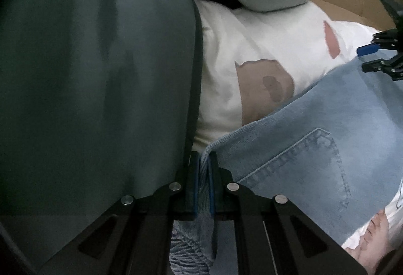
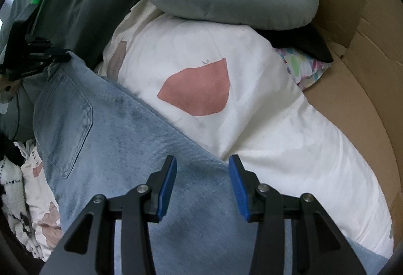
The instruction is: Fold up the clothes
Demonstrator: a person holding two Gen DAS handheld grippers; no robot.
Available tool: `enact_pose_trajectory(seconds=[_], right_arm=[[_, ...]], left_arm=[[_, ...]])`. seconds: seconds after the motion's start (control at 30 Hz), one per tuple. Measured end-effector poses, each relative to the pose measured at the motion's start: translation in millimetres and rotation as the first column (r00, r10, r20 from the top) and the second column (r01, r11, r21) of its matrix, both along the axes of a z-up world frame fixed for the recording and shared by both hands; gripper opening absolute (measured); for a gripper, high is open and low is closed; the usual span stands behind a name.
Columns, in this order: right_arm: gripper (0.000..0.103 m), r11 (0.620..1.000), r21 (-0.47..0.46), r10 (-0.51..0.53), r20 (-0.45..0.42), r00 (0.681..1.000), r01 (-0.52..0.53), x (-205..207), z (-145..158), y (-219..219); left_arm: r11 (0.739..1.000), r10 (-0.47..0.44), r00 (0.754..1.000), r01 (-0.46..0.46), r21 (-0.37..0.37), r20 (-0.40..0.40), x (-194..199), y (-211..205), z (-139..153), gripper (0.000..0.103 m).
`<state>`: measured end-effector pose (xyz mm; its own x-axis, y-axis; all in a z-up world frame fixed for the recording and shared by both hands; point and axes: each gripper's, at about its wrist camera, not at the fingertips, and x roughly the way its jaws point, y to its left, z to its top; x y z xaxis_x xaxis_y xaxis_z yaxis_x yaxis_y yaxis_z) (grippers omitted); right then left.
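Blue-padded jaws of the left gripper (image 1: 202, 184) pinch the light-blue jeans' (image 2: 131, 128) edge while the right gripper (image 2: 202, 185) hovers spread above the heavy, pliable denim, draped over a white printed pillow (image 2: 252, 108), likely best gripped along the stitched hem.

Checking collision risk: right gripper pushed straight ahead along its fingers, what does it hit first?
Probably the jeans: the open right gripper hovers over their edge, where denim meets the white cushion. Depth is unclear; slightly further right, it would meet the cushion instead.
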<state>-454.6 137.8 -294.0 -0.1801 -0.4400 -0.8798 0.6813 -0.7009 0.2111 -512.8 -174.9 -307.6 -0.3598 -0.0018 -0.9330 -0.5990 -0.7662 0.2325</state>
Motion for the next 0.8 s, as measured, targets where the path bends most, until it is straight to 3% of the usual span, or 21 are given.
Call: enact_pose_trajectory(seconds=[0.43, 0.63, 0.67, 0.8], right_arm=[[0.041, 0.998, 0.028, -0.057, -0.003, 0.998, 0.057, 8, 10, 42], [0.041, 0.991, 0.076, -0.104, -0.030, 0.994, 0.106, 20, 16, 91], [0.041, 0.990, 0.082, -0.111, -0.032, 0.993, 0.114, 22, 18, 101], [0.041, 0.986, 0.096, -0.132, -0.035, 0.991, 0.135, 34, 30, 137]], left_arm=[[0.994, 0.071, 0.995, -0.065, -0.086, 0.070, -17, 11, -54, 0.009], [0.989, 0.107, 0.993, -0.102, -0.107, 0.044, -11, 17, -40, 0.012], [0.990, 0.114, 0.992, -0.110, -0.087, 0.046, -9, 17, -34, 0.014], [0.993, 0.116, 0.993, -0.116, -0.038, 0.003, 3, 24, -7, 0.048]])
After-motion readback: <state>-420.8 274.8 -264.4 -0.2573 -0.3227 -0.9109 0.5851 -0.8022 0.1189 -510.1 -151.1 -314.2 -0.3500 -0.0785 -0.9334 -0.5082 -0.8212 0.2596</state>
